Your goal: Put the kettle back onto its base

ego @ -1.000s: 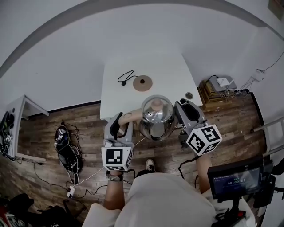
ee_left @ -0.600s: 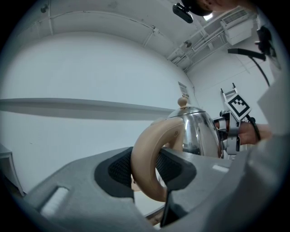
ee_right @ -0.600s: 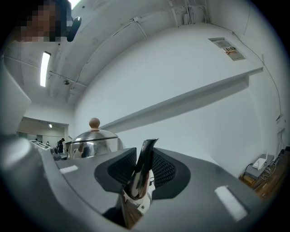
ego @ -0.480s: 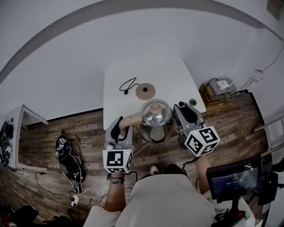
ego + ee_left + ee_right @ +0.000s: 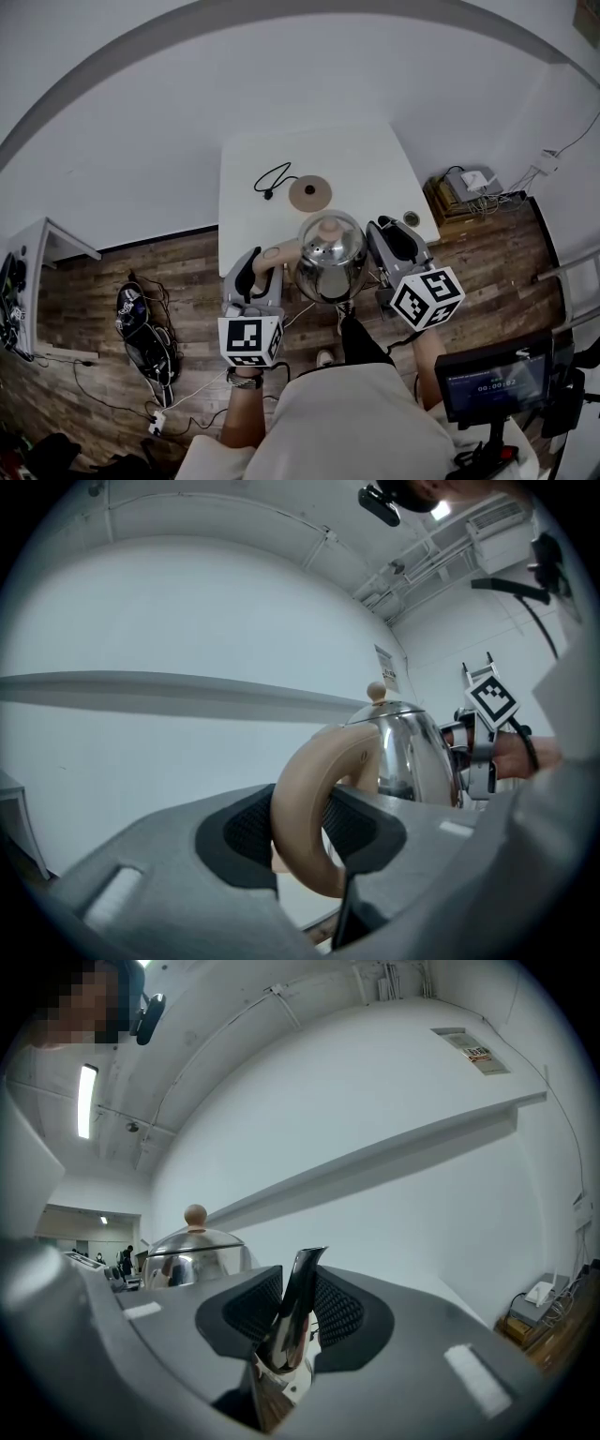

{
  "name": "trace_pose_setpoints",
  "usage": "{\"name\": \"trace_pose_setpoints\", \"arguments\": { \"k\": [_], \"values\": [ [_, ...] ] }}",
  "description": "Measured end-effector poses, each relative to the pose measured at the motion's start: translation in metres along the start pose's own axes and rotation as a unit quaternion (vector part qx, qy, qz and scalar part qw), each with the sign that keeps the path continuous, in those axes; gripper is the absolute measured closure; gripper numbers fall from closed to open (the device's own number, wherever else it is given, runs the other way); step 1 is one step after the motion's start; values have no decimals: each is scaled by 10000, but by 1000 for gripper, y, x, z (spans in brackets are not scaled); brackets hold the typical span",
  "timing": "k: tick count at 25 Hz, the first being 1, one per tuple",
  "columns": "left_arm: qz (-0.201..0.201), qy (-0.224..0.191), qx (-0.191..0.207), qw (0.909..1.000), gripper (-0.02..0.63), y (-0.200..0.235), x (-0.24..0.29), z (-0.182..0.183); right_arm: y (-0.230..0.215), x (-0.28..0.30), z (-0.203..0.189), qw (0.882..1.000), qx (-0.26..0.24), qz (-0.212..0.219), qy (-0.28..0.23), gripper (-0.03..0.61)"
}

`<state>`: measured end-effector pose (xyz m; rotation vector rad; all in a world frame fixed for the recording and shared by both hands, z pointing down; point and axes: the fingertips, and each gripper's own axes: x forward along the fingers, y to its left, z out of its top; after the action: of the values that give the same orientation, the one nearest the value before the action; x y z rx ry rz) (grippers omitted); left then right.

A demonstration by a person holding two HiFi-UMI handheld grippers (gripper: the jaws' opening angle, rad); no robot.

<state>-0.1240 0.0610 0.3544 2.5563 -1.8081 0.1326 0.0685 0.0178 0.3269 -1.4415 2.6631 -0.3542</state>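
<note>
Left claw [image 5: 309, 825]: clamped on the kettle's beige handle [image 5: 302, 789], a pad on each side of the loop.
Right claw [image 5: 295, 1321]: clamped on the steel spout [image 5: 300, 1288].
Kettle [image 5: 330, 258]: hangs between the two claws, over the near edge of the white table [image 5: 375, 169].
Base [image 5: 310, 193]: brown disc on the table ahead of both claws, just past the kettle; black cord [image 5: 272, 178] at its left.
Change: compared with a second ago, kettle and claws sit farther over the table and nearer the base; both grips are unchanged.

screen [image 5: 497, 381]: timer-like digits, too small to read | wall notice [image 5: 474, 1053]: print illegible
</note>
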Motion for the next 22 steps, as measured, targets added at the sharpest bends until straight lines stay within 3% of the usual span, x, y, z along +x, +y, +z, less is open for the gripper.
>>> {"name": "trace_pose_setpoints", "arguments": {
  "k": [12, 17, 22],
  "values": [
    [150, -106, 118, 9998, 468, 7, 10, 3, -5, 15, 3, 9997, -18, 186, -134, 482],
    [154, 128, 28, 9998, 468, 39, 95, 0, -54, 93, 7, 9997, 107, 169, 106, 482],
    [164, 221, -10, 9996, 468, 49, 124, -6, -71, 120, 4, 9996, 157, 168, 185, 482]
  ]
}}
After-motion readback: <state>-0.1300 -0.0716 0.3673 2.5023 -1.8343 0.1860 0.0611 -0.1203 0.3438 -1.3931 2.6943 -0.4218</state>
